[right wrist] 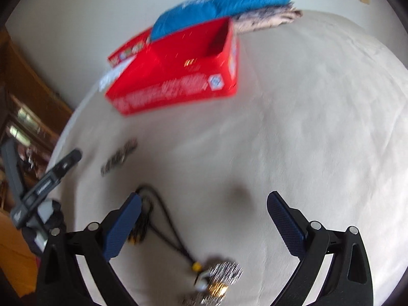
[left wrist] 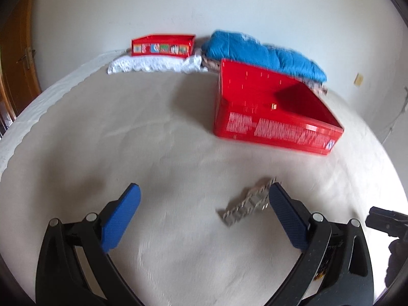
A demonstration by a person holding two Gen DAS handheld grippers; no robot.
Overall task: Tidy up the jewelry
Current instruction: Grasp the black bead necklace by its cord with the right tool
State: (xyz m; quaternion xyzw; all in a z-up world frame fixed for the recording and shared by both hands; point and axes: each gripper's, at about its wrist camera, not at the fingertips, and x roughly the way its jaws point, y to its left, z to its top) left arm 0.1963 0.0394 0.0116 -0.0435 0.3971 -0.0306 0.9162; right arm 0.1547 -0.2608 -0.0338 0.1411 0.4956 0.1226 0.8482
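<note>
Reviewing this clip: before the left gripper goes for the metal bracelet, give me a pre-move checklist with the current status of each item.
1. Left gripper open wide: ok.
2. Metal bracelet centred between its fingers: not ok, it lies against the right-hand finger.
3. Red box open to receive: ok.
4. Path from bracelet to box free of things: ok.
5. Right gripper empty and apart from the left: ok; it is open above the black cord necklace.
6. Bracelet clasp state: cannot tell, blurred.
</note>
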